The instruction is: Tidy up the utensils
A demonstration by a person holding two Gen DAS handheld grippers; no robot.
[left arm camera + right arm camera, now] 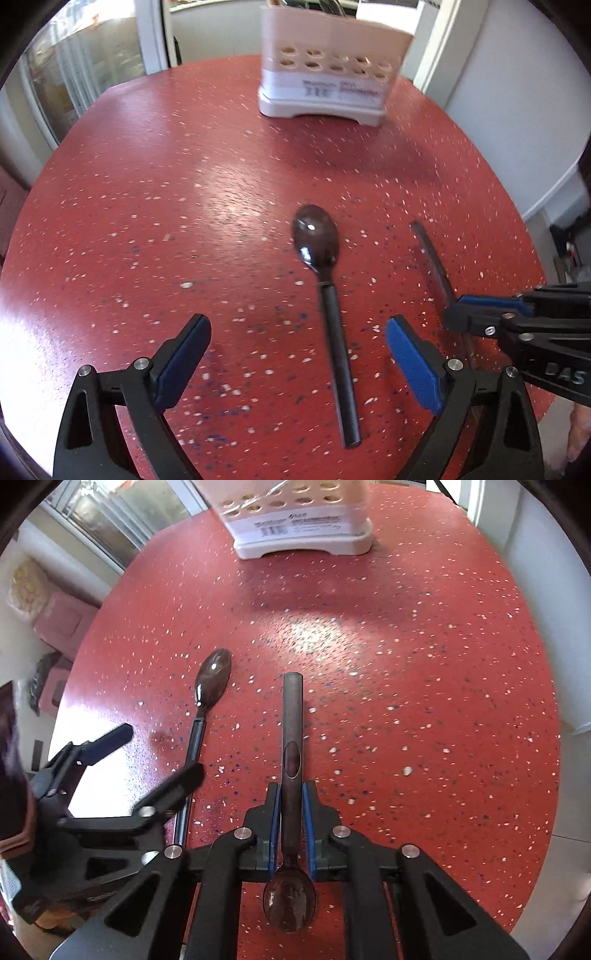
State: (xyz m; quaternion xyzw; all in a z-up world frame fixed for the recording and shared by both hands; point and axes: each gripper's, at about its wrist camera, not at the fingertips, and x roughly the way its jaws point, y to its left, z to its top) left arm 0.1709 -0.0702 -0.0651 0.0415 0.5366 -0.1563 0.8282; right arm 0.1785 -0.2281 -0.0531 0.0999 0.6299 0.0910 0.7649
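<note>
We are counting two dark spoons [212,681] [291,746] on the red table [406,664], one white utensil holder [295,528] (its contents too blurred to count), and two grippers [297,363] [291,801].

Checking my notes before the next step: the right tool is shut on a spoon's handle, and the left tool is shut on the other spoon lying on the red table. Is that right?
Not quite. The left tool is open: in the left wrist view its pads stand wide apart, clear of the other spoon on the red table. The right tool is indeed shut on its spoon, as the right wrist view shows.
</note>
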